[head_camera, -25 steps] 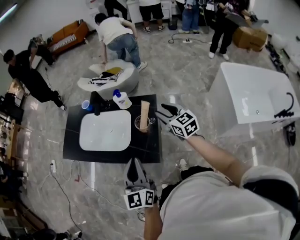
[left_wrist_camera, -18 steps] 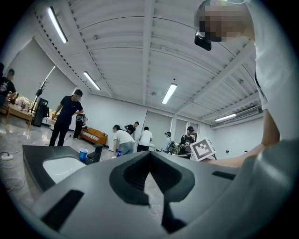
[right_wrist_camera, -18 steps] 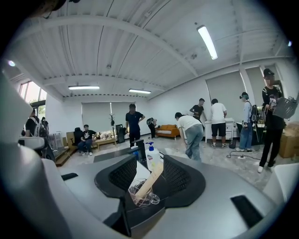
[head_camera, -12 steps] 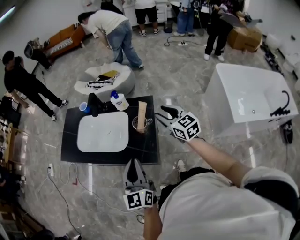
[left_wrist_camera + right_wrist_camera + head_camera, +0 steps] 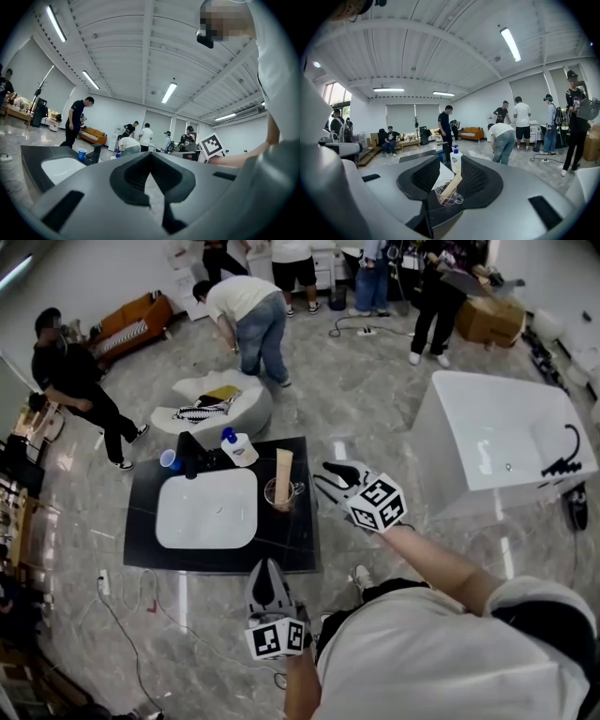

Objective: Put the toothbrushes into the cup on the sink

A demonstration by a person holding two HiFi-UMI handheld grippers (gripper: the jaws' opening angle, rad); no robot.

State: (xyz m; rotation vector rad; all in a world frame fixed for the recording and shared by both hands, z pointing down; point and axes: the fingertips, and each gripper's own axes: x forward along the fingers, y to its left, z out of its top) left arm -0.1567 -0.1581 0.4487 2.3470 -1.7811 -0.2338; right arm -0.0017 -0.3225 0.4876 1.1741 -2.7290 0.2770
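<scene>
Cup (image 5: 281, 491) contents: one tan upright piece, too small to identify. In the left gripper view, the left tool (image 5: 150, 159) body covers most of the table (image 5: 30, 157) and part of the sink (image 5: 61, 169).

A large open hall used as a test lab is shown: a free-standing sink (image 5: 206, 509) and a bathtub (image 5: 506, 442) are set on a bare marble floor (image 5: 375, 399). Strip lights (image 5: 510, 43), a sofa (image 5: 131, 320), a power strip (image 5: 367, 331) and many standing people (image 5: 251, 320) are seen around.
</scene>
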